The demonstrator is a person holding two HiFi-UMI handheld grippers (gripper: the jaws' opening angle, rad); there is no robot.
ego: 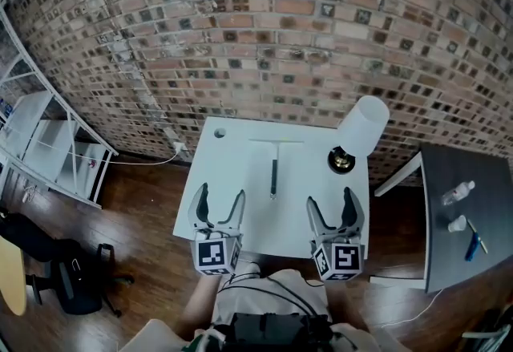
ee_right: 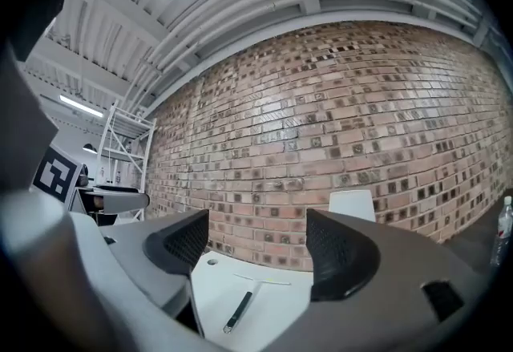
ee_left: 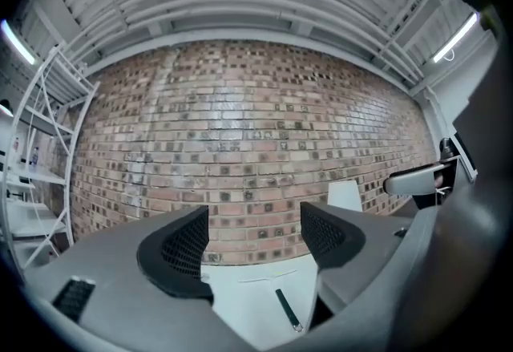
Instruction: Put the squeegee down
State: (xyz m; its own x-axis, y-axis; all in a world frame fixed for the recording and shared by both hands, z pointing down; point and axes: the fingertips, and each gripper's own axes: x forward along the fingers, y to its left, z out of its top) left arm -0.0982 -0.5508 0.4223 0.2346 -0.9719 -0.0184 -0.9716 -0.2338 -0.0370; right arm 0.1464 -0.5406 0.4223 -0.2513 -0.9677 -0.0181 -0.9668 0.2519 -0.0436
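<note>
Head view: squeegee [ego: 273, 170] flat on the white table [ego: 228, 174], about mid-table, handle toward the table's near edge, blade crosswise toward its far edge. Touched by neither tool. At the table's near edge, left part: left gripper [ego: 220, 192], jaws spread wide, nothing between them. At the table's near edge, right part: right gripper [ego: 329, 198], jaws spread just as wide, likewise empty. On the table's far right corner: lamp [ego: 357, 134] with a white shade. Near the table's far left corner: small hole [ego: 220, 133]. Behind the table: brick wall [ego: 264, 30]. Left of the table: white shelf rack [ego: 56, 150]. Right of the table: dark side table [ego: 465, 214] carrying a bottle [ego: 458, 193].

Left gripper view: jaws well apart, only brick wall [ee_left: 240, 150] and white table [ee_left: 240, 294] visible through the gap. Squeegee [ee_left: 286, 306] lying on the table beyond the jaws, nearer the right jaw, clear of both. Lamp [ee_left: 345, 195] shade at the table's far side.

Right gripper view: jaws well apart, gripping nothing. Squeegee [ee_right: 240, 309] on the table [ee_right: 276, 318] ahead, nearer the left jaw, not in contact. Lamp [ee_right: 353, 204] shade past the table's far edge line, shelf rack [ee_right: 120, 150] off to the table's left.
</note>
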